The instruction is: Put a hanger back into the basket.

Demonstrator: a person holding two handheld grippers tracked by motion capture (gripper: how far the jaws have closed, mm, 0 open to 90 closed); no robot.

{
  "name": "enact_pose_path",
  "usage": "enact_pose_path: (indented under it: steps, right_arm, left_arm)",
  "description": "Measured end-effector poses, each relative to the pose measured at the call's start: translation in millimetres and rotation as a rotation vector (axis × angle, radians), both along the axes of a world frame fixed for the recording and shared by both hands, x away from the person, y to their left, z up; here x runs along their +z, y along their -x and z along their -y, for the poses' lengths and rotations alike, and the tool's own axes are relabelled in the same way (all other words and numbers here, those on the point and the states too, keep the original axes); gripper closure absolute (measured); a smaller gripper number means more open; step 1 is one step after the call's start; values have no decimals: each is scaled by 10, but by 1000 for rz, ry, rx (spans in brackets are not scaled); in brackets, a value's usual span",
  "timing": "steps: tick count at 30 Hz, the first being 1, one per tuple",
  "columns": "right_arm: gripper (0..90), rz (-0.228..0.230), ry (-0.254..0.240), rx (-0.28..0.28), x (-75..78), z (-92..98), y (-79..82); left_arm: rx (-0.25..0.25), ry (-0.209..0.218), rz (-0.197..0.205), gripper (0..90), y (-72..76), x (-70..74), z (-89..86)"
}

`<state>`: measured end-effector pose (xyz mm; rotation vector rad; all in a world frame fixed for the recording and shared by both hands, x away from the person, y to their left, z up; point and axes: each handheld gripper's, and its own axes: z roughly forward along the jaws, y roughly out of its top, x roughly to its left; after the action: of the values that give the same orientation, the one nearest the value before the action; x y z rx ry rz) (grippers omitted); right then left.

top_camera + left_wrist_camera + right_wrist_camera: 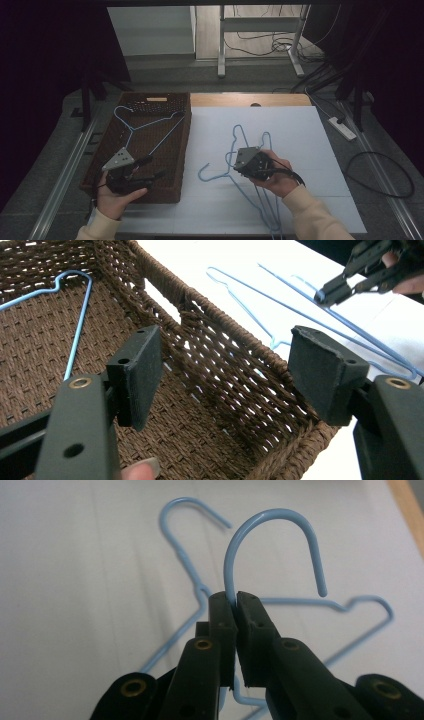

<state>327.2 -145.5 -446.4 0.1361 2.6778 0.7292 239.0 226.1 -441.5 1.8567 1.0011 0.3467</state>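
Right gripper view: the right gripper [235, 597] has its fingers [222, 625] clenched on the neck of a blue wire hanger [272, 535], just under the hook, which curls up above the tips.
Second hanger: another blue hanger [187, 562] lies flat on the white worktop [75, 580] behind the gripped one, hook free.
High view: the right gripper [240, 162] sits over the hangers on the worktop [310, 150], beside the brown wicker basket [185, 145].
Basket contents: one blue hanger in the basket [145, 131] already lies inside, its hook towards the far wall.
Left gripper: the left gripper [225, 375] hovers over the basket's near end, fingers [140, 375] spread wide, nothing between them.
Step in hand: the pickup, I'd say. The grip is made near the hook, and the hanger looks ready to come off the worktop.
Next move: lift it clear of its neighbour, since the wires overlap and could snag, then carry it over the basket's rim [225, 317] and lay it flat by the first before letting go.
Watch for: a thin wire pinched at one point may swing or twist.
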Motion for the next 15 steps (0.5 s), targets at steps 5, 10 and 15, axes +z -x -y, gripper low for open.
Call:
enact_pose_path:
  steps: [5, 10, 15]
  right_arm:
    - [867, 1, -70, -78, 123, 116, -29]
    - [868, 24, -140, -144, 264, 209, -42]
    - [869, 47, -190, -195, 363, 298, -34]
  left_arm:
    - [-9, -2, 6, 311, 9, 17, 44]
    - [-35, -7, 8, 313, 28, 33, 130]
    - [-50, -10, 3, 313, 31, 31, 190]
